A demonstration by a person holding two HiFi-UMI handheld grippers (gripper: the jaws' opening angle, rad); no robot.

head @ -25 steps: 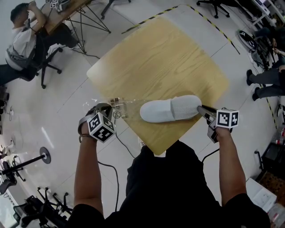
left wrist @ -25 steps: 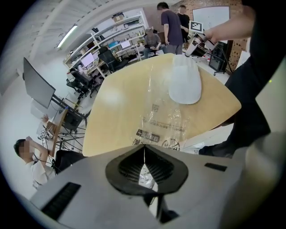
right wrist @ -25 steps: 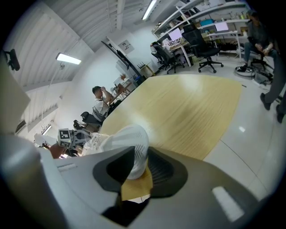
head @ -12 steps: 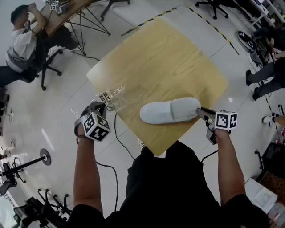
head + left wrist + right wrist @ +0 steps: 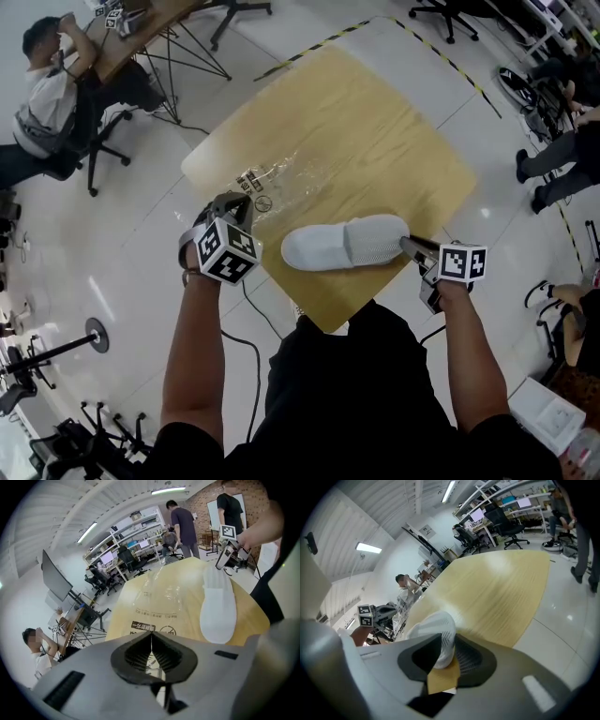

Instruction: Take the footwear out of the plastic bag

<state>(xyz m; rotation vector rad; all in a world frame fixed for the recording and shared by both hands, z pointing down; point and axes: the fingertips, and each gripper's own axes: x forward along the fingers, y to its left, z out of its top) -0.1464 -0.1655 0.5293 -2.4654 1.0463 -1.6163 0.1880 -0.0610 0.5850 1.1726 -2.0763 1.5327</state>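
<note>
Head view: a pale wooden table with rounded corners stands on a glossy light floor, and the person works at its near corner with a gripper in each hand.

Left gripper: jaws fully together. They pinch the near edge of the clear plastic bag, at the end carrying the printed black label. In the left gripper view the film runs straight from the closed pads out across the tabletop. The bag lies flat and crumpled on the table and appears empty.

Right gripper: jaws part-way apart and clamped on one end of the white slipper. In the right gripper view that end of the slipper sits between the two ribbed pads, with both pads bearing on it.

Slipper: outside the bag, lying lengthwise across the near corner of the table between the two grippers. Its free, rounded end points toward the left gripper. It lies just beside the bag, on the side nearer the person; contact between the two cannot be confirmed.

Surroundings: a seated person at a desk well off to the far left, on a wheeled office chair. A dark cable trails on the floor below the left arm. Yellow-and-black tape marks the floor beyond the table.
</note>
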